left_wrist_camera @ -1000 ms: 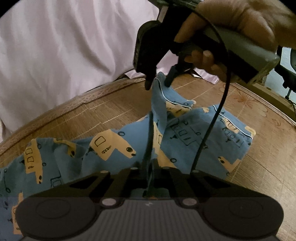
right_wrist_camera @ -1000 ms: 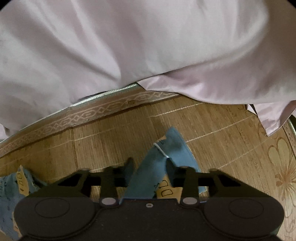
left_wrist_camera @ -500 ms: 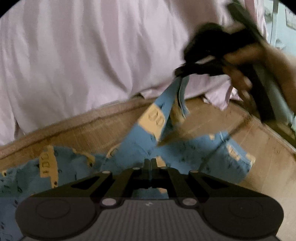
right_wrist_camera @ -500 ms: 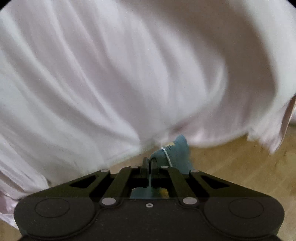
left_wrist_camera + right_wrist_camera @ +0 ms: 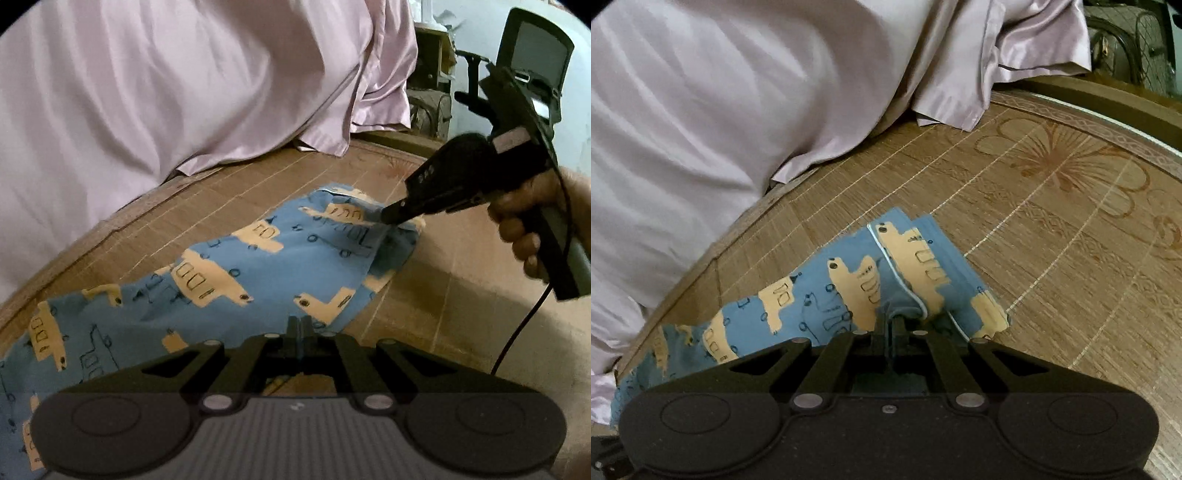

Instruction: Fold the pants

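The pants (image 5: 229,266) are blue cotton printed with yellow trucks, white piping along one hem, lying rumpled across a woven bamboo mat (image 5: 1052,229). The left gripper (image 5: 300,325) has its jaws pinched shut on a fold of the cloth at six o'clock. Toward two o'clock, the right gripper (image 5: 391,214), held in a hand (image 5: 524,229), clamps the hem edge. A pale pink sheet (image 5: 166,81) is heaped at eleven o'clock.

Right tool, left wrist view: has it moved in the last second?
Yes. The right tool swung from above the pants, near the pink sheet, down to the right, low over the mat, shut on the pants' edge.
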